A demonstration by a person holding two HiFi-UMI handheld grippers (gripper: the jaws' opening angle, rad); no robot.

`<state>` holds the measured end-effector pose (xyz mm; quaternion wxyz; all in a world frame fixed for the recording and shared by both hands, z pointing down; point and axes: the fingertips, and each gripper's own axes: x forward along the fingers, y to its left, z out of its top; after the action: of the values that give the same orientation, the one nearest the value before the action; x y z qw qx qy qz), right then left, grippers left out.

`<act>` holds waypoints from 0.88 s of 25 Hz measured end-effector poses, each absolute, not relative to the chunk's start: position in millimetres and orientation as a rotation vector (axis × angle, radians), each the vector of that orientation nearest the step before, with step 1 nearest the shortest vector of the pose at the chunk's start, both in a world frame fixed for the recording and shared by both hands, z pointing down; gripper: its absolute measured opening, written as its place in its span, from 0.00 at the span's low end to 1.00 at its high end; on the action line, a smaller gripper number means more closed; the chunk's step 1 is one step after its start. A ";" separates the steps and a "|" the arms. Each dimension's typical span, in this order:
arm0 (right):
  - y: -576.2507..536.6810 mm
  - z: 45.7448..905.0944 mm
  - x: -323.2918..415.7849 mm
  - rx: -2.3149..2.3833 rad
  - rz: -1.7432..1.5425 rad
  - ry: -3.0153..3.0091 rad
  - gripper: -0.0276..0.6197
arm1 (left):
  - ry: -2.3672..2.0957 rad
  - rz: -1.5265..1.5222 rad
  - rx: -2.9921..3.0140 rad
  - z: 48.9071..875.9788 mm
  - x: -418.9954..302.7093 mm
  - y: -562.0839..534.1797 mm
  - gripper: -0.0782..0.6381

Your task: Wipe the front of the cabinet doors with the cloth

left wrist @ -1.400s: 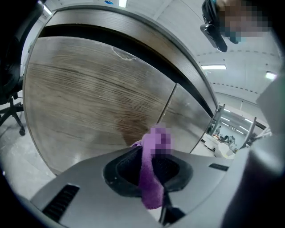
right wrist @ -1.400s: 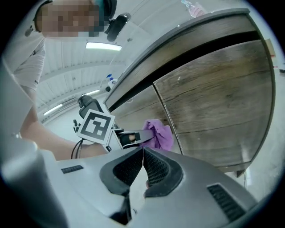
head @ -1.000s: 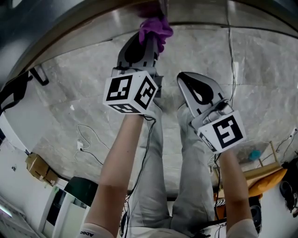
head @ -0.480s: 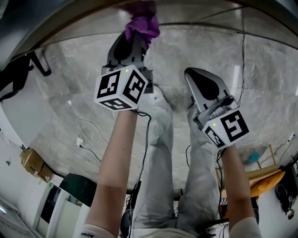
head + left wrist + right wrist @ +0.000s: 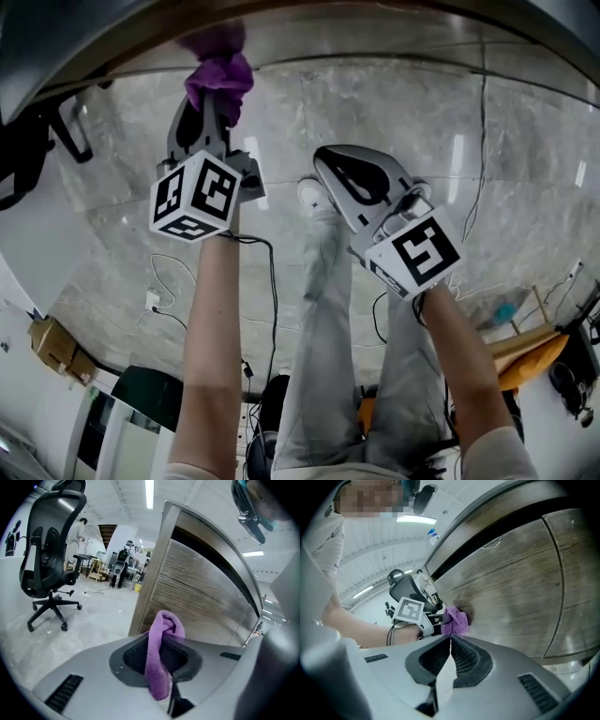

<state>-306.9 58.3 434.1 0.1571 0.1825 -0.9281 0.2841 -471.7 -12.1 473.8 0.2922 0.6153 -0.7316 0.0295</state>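
Observation:
My left gripper [image 5: 208, 105] is shut on a purple cloth [image 5: 219, 73], and the bunched end of the cloth presses against the wood-grain cabinet door [image 5: 511, 588]. In the left gripper view the cloth [image 5: 161, 653] hangs out between the jaws, just before the door front [image 5: 192, 597]. The right gripper view shows the same cloth [image 5: 455, 620] touching the door, with the left gripper [image 5: 433, 618] behind it. My right gripper [image 5: 337, 169] is shut with nothing in it, held off the door to the right of the left one.
A black office chair [image 5: 51, 555] stands on the pale floor to the left of the cabinet. Cables [image 5: 173, 291] trail over the marbled floor [image 5: 525, 187] below. A cardboard box [image 5: 56, 342] and an orange object [image 5: 530, 352] lie near the person's legs [image 5: 328, 356].
The left gripper has slid the cloth leftward along the cabinet front. The right gripper has drifted left with it, still shut.

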 end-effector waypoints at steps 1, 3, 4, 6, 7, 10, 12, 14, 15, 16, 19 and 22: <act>60.0 433.2 -311.1 0.513 0.806 -2.662 0.09 | -1.961 0.086 1.633 474.6 -477.9 -9.5 0.19; 62.4 431.5 -317.2 0.500 0.775 -2.678 0.09 | -1.989 0.104 1.621 476.8 -489.7 -4.8 0.19; 64.0 431.5 -318.3 0.489 0.753 -2.683 0.09 | -2.005 0.112 1.613 477.9 -494.7 -2.1 0.19; 67.3 435.2 -314.8 0.466 0.727 -2.684 0.09 | -2.038 0.123 1.593 479.7 -499.2 4.2 0.19; 68.2 439.1 -309.9 0.459 0.732 -2.681 0.09 | -2.049 0.128 1.588 480.7 -496.7 7.0 0.19; 68.3 453.4 -284.7 0.461 0.786 -2.654 0.09 | -2.034 0.151 1.612 487.7 -466.3 11.2 0.19; 68.6 458.1 -264.1 0.449 0.800 -2.643 0.09 | -2.003 0.159 1.632 496.9 -435.1 12.4 0.19; 66.5 462.5 -239.6 0.430 0.780 -2.630 0.09 | -1.964 0.158 1.646 508.5 -397.6 9.4 0.19; 63.8 464.9 -226.7 0.429 0.768 -2.624 0.09 | -1.941 0.158 1.655 513.6 -377.5 5.8 0.19; 60.0 466.7 -213.7 0.437 0.763 -2.620 0.09 | -1.916 0.157 1.668 517.4 -357.0 1.1 0.19; 44.6 467.2 -172.2 0.497 0.760 -2.609 0.09 | -1.843 0.147 1.726 523.4 -294.7 -17.6 0.19; 30.1 467.8 -139.0 0.531 0.724 -2.616 0.09 | -1.773 0.171 1.789 530.4 -243.2 -38.7 0.19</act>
<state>-139.0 30.1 467.8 0.1868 0.1885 -0.9293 0.2570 -243.2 -38.7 530.4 0.3037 0.6752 -0.6691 0.0647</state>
